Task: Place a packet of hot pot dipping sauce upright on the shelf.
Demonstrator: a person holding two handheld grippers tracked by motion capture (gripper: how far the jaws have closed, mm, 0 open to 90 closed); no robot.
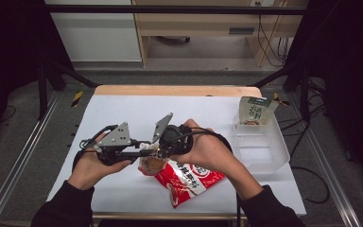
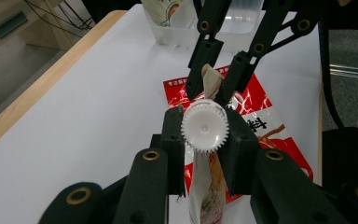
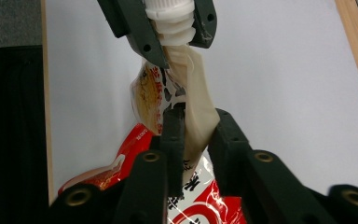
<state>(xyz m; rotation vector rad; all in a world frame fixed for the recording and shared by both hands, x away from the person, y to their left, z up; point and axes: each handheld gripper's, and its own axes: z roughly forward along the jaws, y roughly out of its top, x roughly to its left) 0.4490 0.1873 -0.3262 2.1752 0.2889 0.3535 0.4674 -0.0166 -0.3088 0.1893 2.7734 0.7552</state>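
Both grippers are holding one spouted pouch (image 3: 186, 116) above the red bag (image 1: 189, 182). The left gripper (image 2: 204, 128) is clamping the white cap (image 2: 205, 127); the right gripper (image 3: 193, 133) is pinching the pouch's flattened body. The pouch's long axis is running between the two. Beyond the red bag, a clear tub (image 1: 264, 149) is holding another pouch (image 1: 255, 111).

Left gripper (image 1: 144, 152): black body w/ grey three-cornered plate on top; black cable looping off its rear; right gripper (image 1: 163, 147): same build, grey plate, black cable arcing over the hand. Jaws: matte black linkage bars, brass-coloured pivot bushings at each joint, approx. two per bar; flat black pads at tips. Person: dark long sleeves (image 1: 64, 208) to both wrists; left hand (image 1: 90, 168) and right hand (image 1: 212, 151) bare, no gloves.
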